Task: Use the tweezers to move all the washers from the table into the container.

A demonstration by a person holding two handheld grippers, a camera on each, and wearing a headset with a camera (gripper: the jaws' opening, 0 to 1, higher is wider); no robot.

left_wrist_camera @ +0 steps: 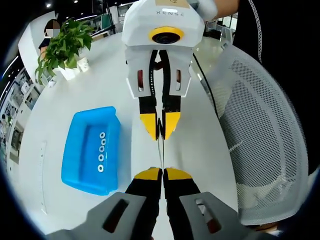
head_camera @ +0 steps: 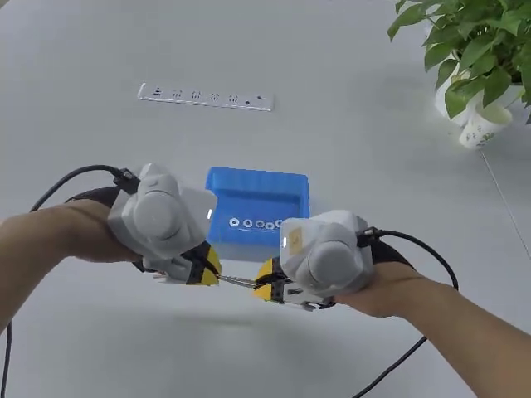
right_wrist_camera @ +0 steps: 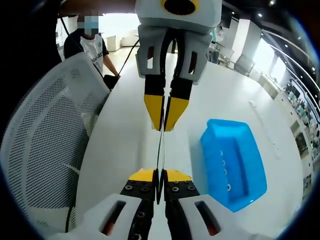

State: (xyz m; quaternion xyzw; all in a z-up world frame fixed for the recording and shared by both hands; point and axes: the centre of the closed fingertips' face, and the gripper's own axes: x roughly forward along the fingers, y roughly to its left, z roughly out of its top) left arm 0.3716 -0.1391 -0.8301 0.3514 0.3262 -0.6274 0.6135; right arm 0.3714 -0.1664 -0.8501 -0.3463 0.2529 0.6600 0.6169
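1. Left gripper (left_wrist_camera: 162, 174) and right gripper (left_wrist_camera: 160, 126) jaws are facing tip to tip at frame centre, both pinching shut on the tweezers (left_wrist_camera: 161, 150).
2. Risk: two grips are sharing one thin tool. Uneven pull or twist is likely bending it or dropping it onto the counter (head_camera: 373, 124).
3. Washers (left_wrist_camera: 101, 151) are sitting in a row inside the blue container (left_wrist_camera: 75, 150), centre-left of frame.

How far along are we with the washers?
Done: five washers lie in a row in the container. In hand: the left claw and right claw face each other, both shut on the tweezers. Left: I make out no washer on the table, so the moving looks finished.
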